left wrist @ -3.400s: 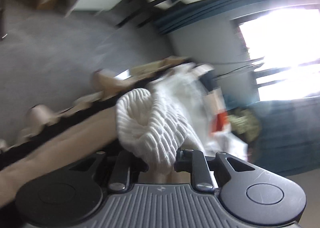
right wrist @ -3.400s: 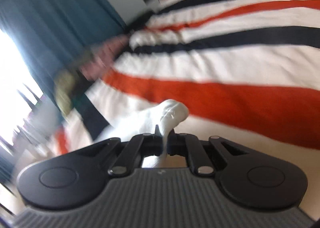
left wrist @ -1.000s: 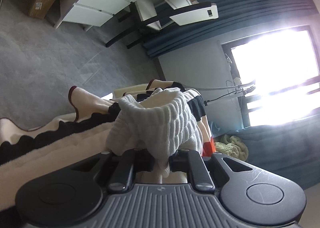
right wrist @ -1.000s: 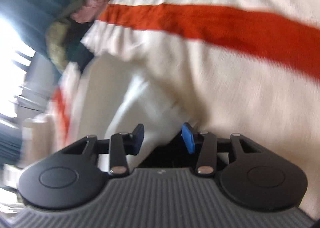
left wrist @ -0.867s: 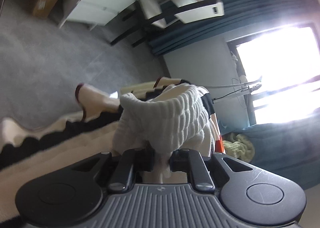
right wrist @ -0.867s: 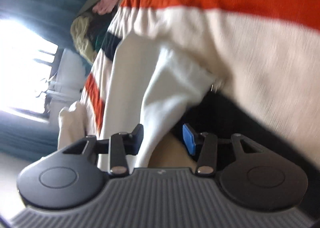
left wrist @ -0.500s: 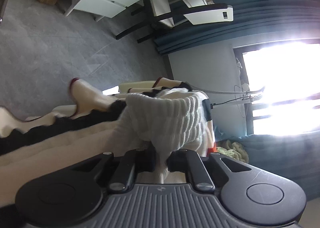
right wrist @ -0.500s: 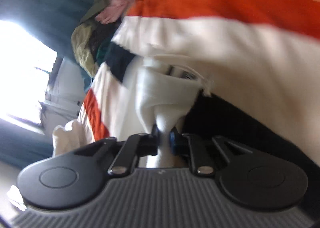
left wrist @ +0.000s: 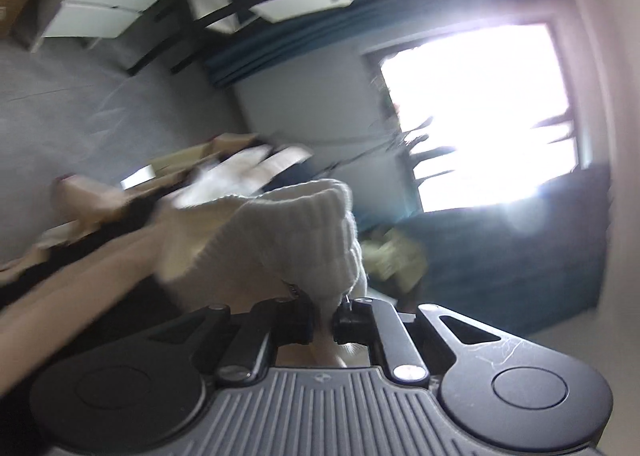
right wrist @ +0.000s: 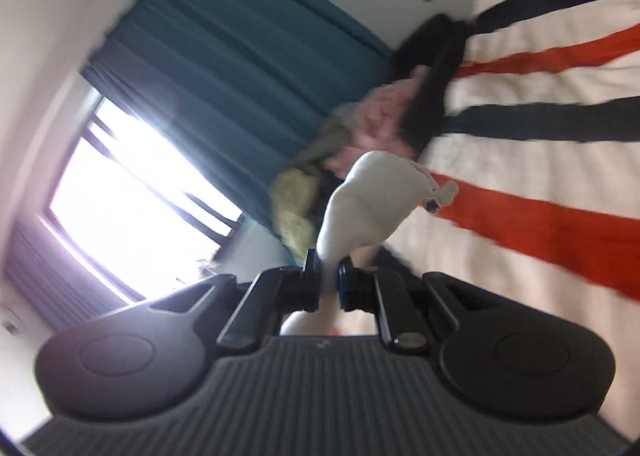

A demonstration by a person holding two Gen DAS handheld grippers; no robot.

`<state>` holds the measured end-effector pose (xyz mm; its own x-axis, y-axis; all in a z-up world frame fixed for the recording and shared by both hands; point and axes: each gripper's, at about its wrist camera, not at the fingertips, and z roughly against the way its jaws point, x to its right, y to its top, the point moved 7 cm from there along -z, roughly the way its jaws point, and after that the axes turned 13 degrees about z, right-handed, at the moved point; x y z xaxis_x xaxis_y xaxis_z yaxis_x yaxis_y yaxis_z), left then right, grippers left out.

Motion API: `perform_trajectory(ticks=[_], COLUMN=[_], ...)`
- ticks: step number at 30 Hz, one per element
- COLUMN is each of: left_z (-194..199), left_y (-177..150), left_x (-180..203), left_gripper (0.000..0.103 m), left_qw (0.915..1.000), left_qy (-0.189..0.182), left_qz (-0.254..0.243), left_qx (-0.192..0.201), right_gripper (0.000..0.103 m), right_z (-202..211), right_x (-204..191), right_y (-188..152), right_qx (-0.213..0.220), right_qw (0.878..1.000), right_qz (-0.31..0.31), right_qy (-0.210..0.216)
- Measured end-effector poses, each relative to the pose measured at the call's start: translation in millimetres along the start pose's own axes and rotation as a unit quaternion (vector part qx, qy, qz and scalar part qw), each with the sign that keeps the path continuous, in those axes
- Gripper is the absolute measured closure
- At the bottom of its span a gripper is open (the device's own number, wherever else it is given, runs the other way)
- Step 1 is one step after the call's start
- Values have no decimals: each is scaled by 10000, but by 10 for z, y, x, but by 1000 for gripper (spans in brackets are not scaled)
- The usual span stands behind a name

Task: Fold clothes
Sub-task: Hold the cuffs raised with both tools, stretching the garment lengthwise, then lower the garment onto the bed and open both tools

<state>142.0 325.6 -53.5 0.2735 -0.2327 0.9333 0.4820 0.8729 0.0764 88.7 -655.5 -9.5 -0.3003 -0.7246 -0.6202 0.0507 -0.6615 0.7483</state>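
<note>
both wrist views, blurred by motion. the left claw [left wrist: 323,322] is clamped on the ribbed band of a white knit garment [left wrist: 280,240], which bunches just ahead of the fingers and trails off toward the bed's edge [left wrist: 100,268]. the right claw [right wrist: 329,288] is pinched tight on another part of what appears to be the same white garment [right wrist: 372,200], a smooth lobe of cloth with a short cord and toggle [right wrist: 438,196] hanging off it, held above the striped bedspread [right wrist: 540,144]. a heap of other clothes [right wrist: 320,176], pink, yellow-green and dark, lies near the far edge of the bed beside the blue curtain [right wrist: 240,76]; a bright window [left wrist: 476,116] washes out part of each view. the garment is thus off the bed, held at two points; how much of it hangs free below the claws is hidden. judged step: lifting and spreading the piece before laying it down to fold. to do this well, the two claws should draw apart until the cloth between them goes taut without stretching the knit, keep level with each other so the held edge stays straight, and lower onto a bare stretch of bedspread well apart from the heap. the main risk is that bunched cloth slips from a claw or the cord snags.
</note>
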Motion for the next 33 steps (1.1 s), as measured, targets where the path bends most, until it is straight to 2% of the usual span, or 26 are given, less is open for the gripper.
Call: perform_trajectory(ticks=[2, 6, 10, 11, 13, 14, 15, 17, 18, 19, 21, 22, 24, 28, 33], left_z=[81, 85, 101, 110, 152, 185, 241, 371, 428, 484, 601, 639, 680, 555, 227], left_y=[-94, -170, -162, -191, -246, -272, -289, -317, -317, -334, -373, -430, -603, -1065, -1792], left_x=[-479, -1123, -1060, -990, -851, -782, -691, -483, -352, -221, 50, 181, 426, 893, 1341], left_gripper=[95, 95, 92, 87, 71, 54, 42, 33, 24, 21, 20, 19, 12, 12, 12], left_qw=[9973, 9797, 9765, 9746, 9680, 9632, 9584, 9431, 9351, 9300, 9166, 9138, 9104, 8926, 8856], left_qy=[705, 1826, 1953, 2010, 2168, 2270, 2355, 2567, 2642, 2651, 2653, 2547, 2348, 2015, 1565], left_qz=[-16, 320, -10, -264, -777, -1032, -1302, -2010, -2332, -2545, -2952, -3098, -3309, -3903, -4277], left_qx=[-199, -759, -915, -952, -996, -1003, -957, -657, -382, -93, 486, 640, 815, 1015, 911], right_gripper=[91, 91, 90, 88, 86, 84, 81, 73, 64, 52, 37, 34, 34, 34, 34], right_z=[136, 403, 482, 498, 525, 546, 571, 623, 650, 676, 728, 751, 798, 802, 798], right_x=[401, 1194, 1185, 1167, 1092, 1017, 943, 805, 765, 733, 666, 574, 345, -220, -1050], right_y=[-437, -1310, -1406, -1414, -1405, -1380, -1357, -1293, -1244, -1193, -1090, -1052, -990, -887, -929], right_qx=[-410, -1270, -1474, -1512, -1595, -1655, -1718, -1821, -1775, -1699, -1546, -1452, -1249, -915, -596], right_qw=[9982, 9826, 9769, 9755, 9722, 9697, 9666, 9603, 9594, 9590, 9575, 9581, 9598, 9604, 9590], right_qz=[-114, -450, -90, 13, 244, 397, 556, 869, 1007, 1138, 1399, 1523, 1765, 2278, 2725], right_qy=[-433, -1277, -1542, -1597, -1695, -1754, -1821, -1929, -1949, -1964, -1993, -1943, -1792, -1314, -498])
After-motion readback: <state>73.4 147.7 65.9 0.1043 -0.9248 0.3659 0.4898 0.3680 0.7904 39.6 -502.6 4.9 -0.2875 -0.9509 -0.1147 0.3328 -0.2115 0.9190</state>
